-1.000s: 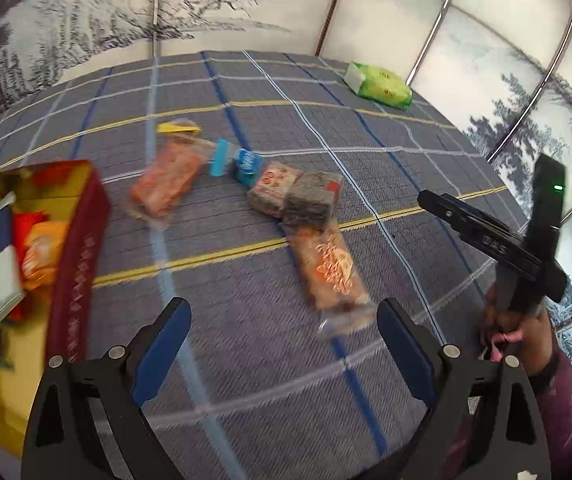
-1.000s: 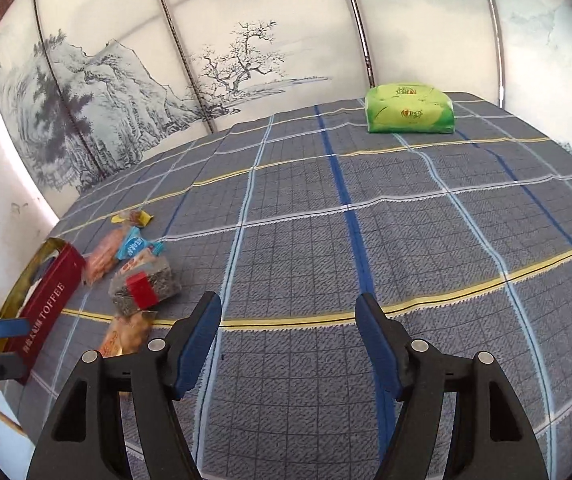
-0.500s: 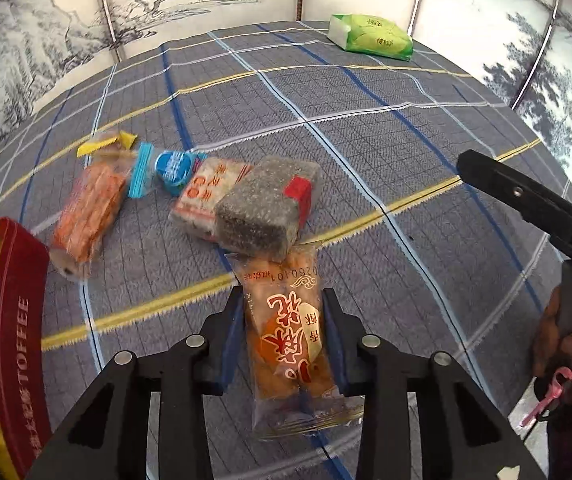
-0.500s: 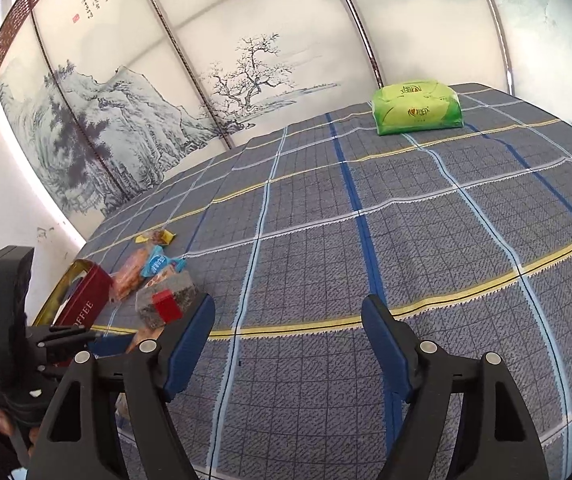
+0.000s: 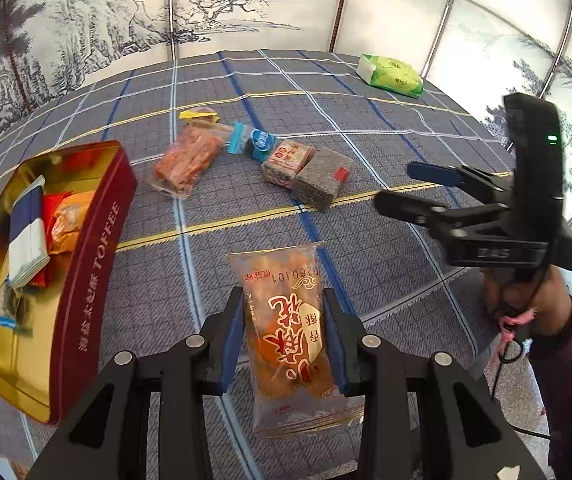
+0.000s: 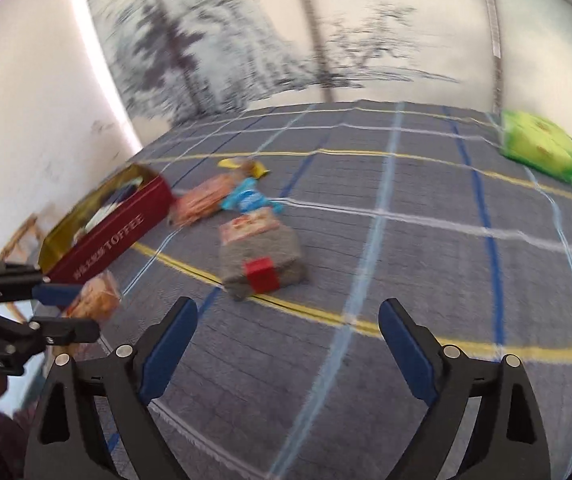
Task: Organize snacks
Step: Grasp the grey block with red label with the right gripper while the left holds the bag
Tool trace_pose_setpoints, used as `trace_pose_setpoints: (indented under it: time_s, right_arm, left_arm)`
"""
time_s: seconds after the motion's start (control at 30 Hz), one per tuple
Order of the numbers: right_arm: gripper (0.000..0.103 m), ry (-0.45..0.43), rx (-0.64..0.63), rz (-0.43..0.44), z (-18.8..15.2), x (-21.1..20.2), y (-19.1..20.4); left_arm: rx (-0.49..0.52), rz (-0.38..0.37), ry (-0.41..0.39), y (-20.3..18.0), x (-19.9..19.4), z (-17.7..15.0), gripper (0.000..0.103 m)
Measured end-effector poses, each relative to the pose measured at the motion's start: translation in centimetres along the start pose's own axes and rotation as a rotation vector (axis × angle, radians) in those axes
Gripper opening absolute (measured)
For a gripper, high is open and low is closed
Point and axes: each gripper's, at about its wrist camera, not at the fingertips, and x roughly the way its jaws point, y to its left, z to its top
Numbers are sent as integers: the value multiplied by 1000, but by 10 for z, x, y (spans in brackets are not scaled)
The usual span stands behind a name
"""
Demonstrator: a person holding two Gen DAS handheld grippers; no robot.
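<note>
My left gripper (image 5: 283, 320) is shut on a clear packet of orange snack with red characters (image 5: 286, 320), held above the checked cloth; the packet also shows in the right wrist view (image 6: 95, 300). A red and gold TOFFEE tin (image 5: 97, 248) with several snacks inside lies to its left. On the cloth lie a grey block with a red label (image 5: 322, 178), a pink-brown packet (image 5: 288, 158), a blue packet (image 5: 255, 142), an orange packet (image 5: 189, 160) and a yellow packet (image 5: 197, 114). My right gripper (image 6: 288, 332) is open and empty, just short of the grey block (image 6: 261, 260).
A green pack (image 5: 390, 74) lies at the table's far right corner. The table edge runs close by the right hand (image 5: 526, 304). Painted screen panels stand behind the table. The right wrist view is motion-blurred.
My left gripper closed on the orange snack packet and lifted it back toward me. My right gripper swung left toward the snack pile and stayed open.
</note>
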Motion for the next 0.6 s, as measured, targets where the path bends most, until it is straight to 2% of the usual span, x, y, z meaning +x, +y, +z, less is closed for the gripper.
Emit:
trace_pose_setpoints:
  time_s: [0.23, 0.3, 0.33, 0.37, 0.5, 0.6]
  right_arm:
    - [92, 84, -158, -32, 20, 42, 19]
    - [83, 138, -163, -14, 24, 56, 18]
    - [66, 161, -164, -22, 24, 61, 18]
    - [61, 154, -181, -51, 25, 61, 21]
    - [60, 131, -140, -79, 19, 53, 20]
    - [60, 56, -46, -110, 16, 32, 7]
  left_arm:
    - [-29, 5, -32, 10, -21, -6, 33]
    - [-33, 4, -41, 11, -26, -7, 33]
    - [-33, 4, -43, 12, -27, -8, 33]
    - [-34, 4, -43, 12, -27, -7, 33]
    - [-47, -2, -56, 17, -34, -10, 33]
    - [-72, -4, -85, 28, -46, -12, 33]
